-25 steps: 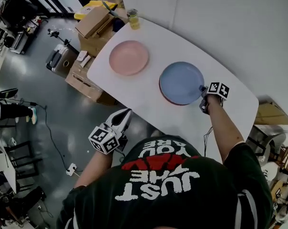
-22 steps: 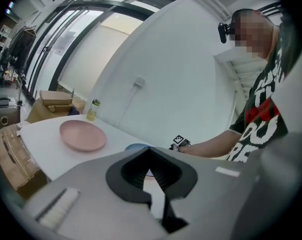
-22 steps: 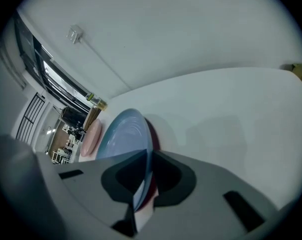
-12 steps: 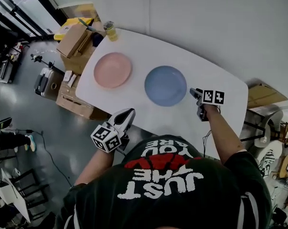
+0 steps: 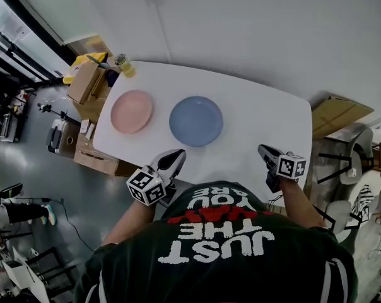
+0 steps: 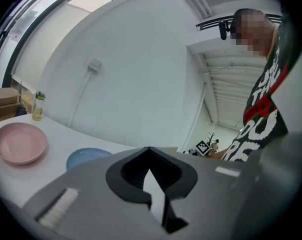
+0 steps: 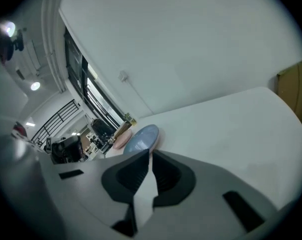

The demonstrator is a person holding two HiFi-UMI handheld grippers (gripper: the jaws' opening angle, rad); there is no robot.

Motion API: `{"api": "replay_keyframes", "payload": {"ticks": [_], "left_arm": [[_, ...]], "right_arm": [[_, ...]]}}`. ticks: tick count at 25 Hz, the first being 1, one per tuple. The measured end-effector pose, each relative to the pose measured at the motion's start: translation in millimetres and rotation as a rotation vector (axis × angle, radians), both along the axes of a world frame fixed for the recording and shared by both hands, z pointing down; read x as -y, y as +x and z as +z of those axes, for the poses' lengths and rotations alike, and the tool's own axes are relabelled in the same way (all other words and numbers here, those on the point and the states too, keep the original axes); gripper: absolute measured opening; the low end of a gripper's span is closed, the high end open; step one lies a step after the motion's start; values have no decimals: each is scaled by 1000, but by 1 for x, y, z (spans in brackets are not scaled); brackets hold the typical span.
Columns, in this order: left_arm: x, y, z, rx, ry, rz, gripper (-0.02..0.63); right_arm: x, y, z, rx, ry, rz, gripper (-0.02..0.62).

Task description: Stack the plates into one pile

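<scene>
Right now we are holding both grippers over the near side of the white table (image 5: 260, 122), and neither is touching a plate. The left gripper (image 5: 175, 156) is hanging at the table's near edge, pointing roughly toward the blue plate (image 5: 196, 120) but apart from it. In the left gripper view its jaws are lying together with nothing between them.

The right gripper (image 5: 266, 151) is hovering over the near right part of the table, well apart from the blue plate. Its jaws have just been closing, and in the right gripper view they are standing all but together. Nothing is caught between the pads, and only bare tabletop is showing beyond them.

The blue plate is lying flat around the middle of the table. The pink plate (image 5: 132, 112) is lying flat just to its left, near it but not touching — a strip of white table is showing between the two.

In the right gripper view a thin pinkish edge is peeking out along the blue plate's rim, and we cannot tell whether another plate is lying under it.

A bottle (image 5: 123, 65) of yellowish liquid is standing upright at the table's far left corner. Cardboard boxes (image 5: 83, 81) are sitting on the grey floor (image 5: 58, 188) just beside that end of the table.
</scene>
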State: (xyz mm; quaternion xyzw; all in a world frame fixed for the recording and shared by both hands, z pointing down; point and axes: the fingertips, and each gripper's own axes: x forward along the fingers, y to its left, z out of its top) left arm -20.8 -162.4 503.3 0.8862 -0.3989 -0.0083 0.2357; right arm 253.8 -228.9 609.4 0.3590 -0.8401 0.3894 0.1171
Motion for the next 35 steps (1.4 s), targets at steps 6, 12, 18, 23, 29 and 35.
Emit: {"api": "replay_keyframes", "payload": {"ticks": [6, 12, 18, 23, 29, 35], "left_arm": [[-19, 41, -5, 27, -24, 9, 8], [-13, 18, -14, 74, 6, 38, 8], [24, -66, -5, 26, 38, 121, 8], [62, -177, 6, -3, 28, 213, 8], [92, -240, 9, -1, 39, 346, 8], [95, -215, 14, -51, 25, 356, 8]], "right_arm": [[-46, -11, -6, 38, 63, -176, 14], [-62, -42, -23, 84, 105, -225, 14], [-41, -106, -23, 19, 169, -152, 14], [-13, -198, -18, -50, 169, 28, 15], [20, -226, -4, -190, 53, 231, 21], [42, -166, 60, -282, -143, 425, 155]]}}
